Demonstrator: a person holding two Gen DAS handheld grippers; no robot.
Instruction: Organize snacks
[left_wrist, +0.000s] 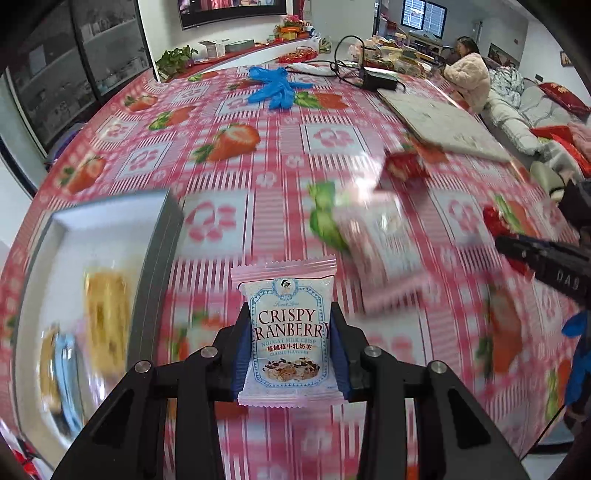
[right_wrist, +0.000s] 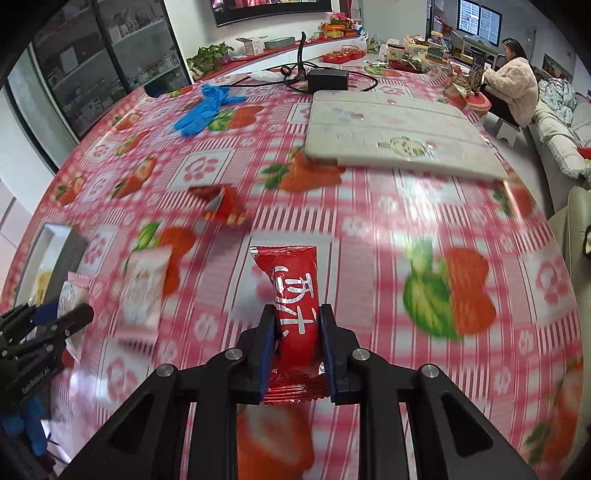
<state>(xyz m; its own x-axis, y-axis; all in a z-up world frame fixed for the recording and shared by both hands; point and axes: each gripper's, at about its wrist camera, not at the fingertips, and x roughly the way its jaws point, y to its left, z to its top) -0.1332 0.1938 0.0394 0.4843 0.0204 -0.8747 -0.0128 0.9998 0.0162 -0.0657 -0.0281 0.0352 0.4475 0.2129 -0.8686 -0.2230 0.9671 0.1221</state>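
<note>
My left gripper (left_wrist: 290, 314) is shut on a pink "Crispy Cranberry" nougat packet (left_wrist: 288, 332), held upright above the strawberry tablecloth (left_wrist: 258, 184). To its left lies a grey tray (left_wrist: 162, 240) holding a yellow snack (left_wrist: 107, 317) and others, all blurred. My right gripper (right_wrist: 297, 314) is shut on a red candy (right_wrist: 295, 291) with white characters. A second pink packet (right_wrist: 144, 291) and a red wrapper (right_wrist: 221, 203) lie loose on the table. The left gripper (right_wrist: 62, 317) also shows at the right wrist view's left edge, and the right gripper (left_wrist: 546, 266) at the left wrist view's right edge.
Blue gloves (left_wrist: 275, 86) lie at the far side of the table. A white board (right_wrist: 399, 129) rests at the back right, with a black power adapter (right_wrist: 327, 79) and cables behind it. A person (right_wrist: 513, 85) sits beyond the table's far right corner.
</note>
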